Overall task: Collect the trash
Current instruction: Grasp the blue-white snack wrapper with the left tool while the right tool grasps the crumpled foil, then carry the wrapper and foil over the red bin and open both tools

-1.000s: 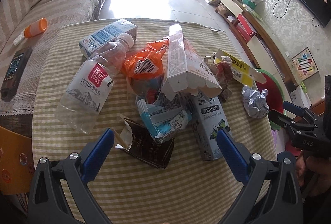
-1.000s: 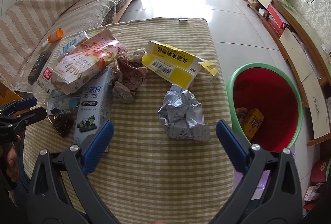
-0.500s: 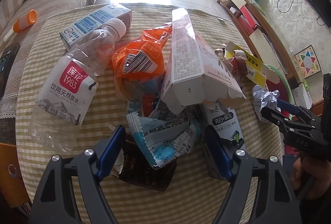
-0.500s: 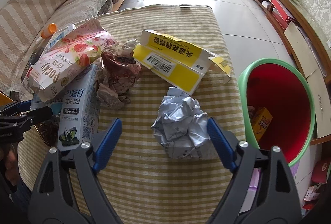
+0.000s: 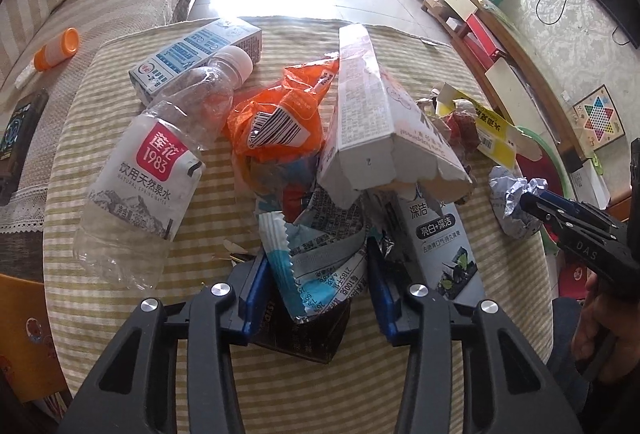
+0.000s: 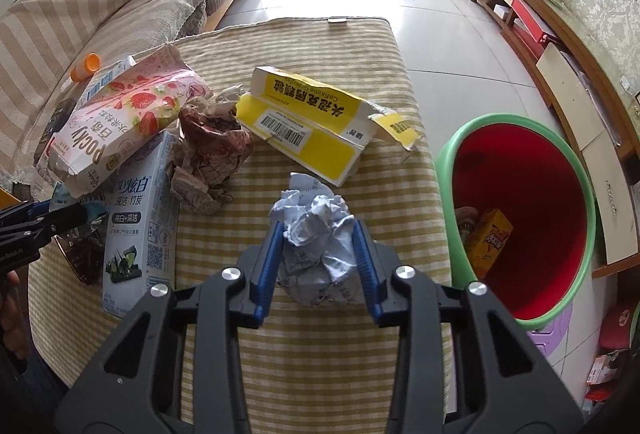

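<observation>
Crumpled paper ball (image 6: 316, 234) sits squeezed between the right gripper (image 6: 318, 240) pads, red bin (image 6: 560, 298) close on its right; left gripper (image 5: 316, 274), nearly closed, pinches a blue-white wrapper (image 5: 316, 266) amid the left pile.

Bright daylight glares off the far floor; fisheye-bent edges.

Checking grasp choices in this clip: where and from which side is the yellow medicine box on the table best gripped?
Grip the yellow box across its narrow width near the closed, barcode end, coming down from above. It lies flat on the striped cloth with its long sides free, while its far end is torn open with loose flaps that would probably crumple. The crumpled paper ball sits just in front of it.
</observation>
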